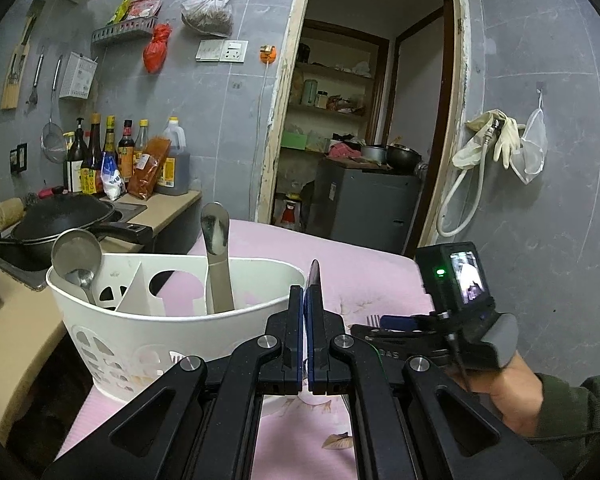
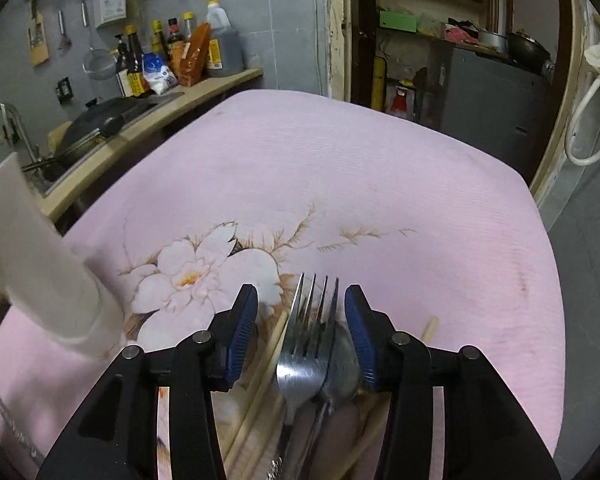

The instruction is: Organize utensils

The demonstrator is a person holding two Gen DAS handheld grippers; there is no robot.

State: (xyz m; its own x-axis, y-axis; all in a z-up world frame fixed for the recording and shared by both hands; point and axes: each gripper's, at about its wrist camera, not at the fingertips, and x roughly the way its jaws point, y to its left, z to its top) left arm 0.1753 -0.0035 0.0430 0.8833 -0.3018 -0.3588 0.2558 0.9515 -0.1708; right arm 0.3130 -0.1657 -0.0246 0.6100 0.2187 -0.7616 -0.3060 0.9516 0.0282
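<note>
table (image 2: pixel 380 184): covered by a pink cloth with a pale flower print, beside a kitchen counter (image 1: pixel 168 208) lined with bottles.
caddy (image 1: pixel 148 332): white plastic utensil holder standing upright on the cloth at the counter side, split by a divider into compartments.
ladle (image 1: pixel 76 256): metal, leaning in the caddy's left compartment, bowl up above the rim.
long spoon (image 1: pixel 216 232): standing in the caddy's right compartment, its bowl above the rim.
right gripper (image 2: pixel 301 308): held in a person's hand (image 1: pixel 512 392), tilted down at the table; blue pads apart, no pad pressing on anything.
fork (image 2: pixel 306 344): lies on the cloth between the right gripper's pads, tines pointing away.
spoon (image 2: pixel 342 364): tucked under the fork's right edge.
chopsticks (image 2: pixel 272 360): pale wood, lying on the cloth beside and under the fork.
left gripper (image 1: pixel 304 292): pads pressed together on a thin dark blade-like thing (image 1: pixel 314 280) standing up by the caddy's right end; i cannot tell what it is.
</note>
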